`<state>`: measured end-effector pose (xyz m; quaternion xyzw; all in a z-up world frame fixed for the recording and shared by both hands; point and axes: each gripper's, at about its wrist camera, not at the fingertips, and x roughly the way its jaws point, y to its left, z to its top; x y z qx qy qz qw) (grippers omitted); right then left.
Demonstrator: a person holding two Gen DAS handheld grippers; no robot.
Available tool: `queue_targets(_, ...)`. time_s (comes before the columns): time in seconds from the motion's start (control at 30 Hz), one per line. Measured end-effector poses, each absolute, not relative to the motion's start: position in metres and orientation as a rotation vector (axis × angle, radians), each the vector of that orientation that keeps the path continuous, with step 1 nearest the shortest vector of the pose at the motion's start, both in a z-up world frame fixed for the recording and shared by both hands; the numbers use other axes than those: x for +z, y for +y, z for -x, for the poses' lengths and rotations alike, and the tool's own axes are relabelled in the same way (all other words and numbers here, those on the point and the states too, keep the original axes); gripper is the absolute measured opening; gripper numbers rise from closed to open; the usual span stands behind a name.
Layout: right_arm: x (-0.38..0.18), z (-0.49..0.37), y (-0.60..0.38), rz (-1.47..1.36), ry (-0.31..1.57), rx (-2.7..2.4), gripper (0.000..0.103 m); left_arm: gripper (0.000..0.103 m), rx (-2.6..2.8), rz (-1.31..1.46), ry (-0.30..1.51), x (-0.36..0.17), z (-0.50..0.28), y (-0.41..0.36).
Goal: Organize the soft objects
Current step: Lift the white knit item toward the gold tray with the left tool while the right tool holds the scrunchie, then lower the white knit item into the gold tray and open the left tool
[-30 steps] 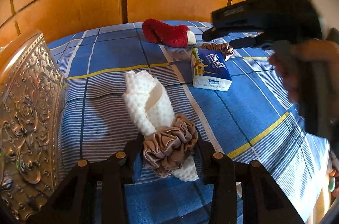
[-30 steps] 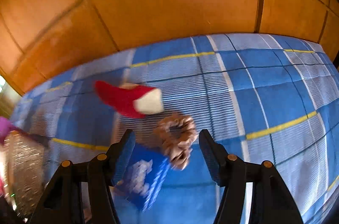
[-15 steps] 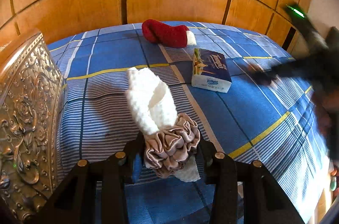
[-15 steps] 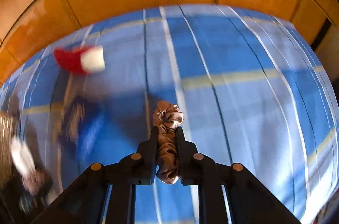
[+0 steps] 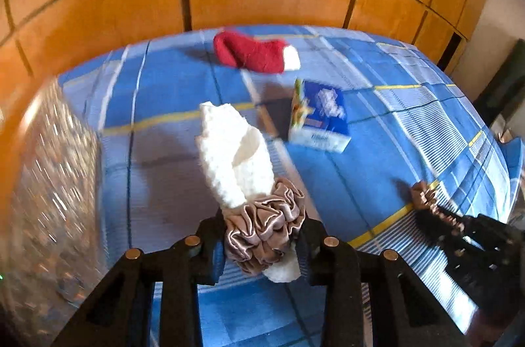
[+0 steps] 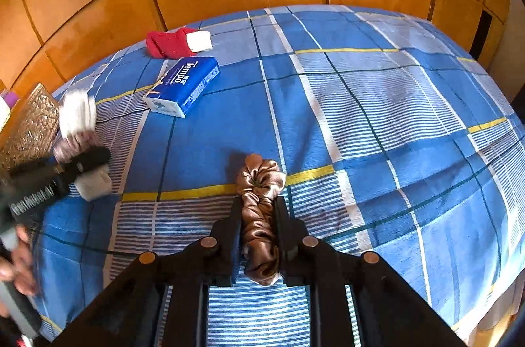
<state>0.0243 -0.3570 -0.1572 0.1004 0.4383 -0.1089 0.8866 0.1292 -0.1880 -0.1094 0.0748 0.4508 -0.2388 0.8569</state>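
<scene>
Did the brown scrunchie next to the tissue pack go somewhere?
Yes. The right gripper carried the brown scrunchie away from the tissue pack, toward the camera.

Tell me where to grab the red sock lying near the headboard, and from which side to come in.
Grip the red sock across its white cuff, coming from above with the fingers either side of the cuff's width. It lies flat on the bedspread, cuff end pointing away from the headboard panels and clear of the tissue pack, so that end probably gives the freest approach.
</scene>
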Motion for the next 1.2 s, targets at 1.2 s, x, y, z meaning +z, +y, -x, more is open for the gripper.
queue_targets(1.2, -0.158, -0.02, -0.338, -0.115, 0.836, -0.306, 0.017, 0.035, -0.05, 0.145, 0.694, 0.047, -0.169, 0.116)
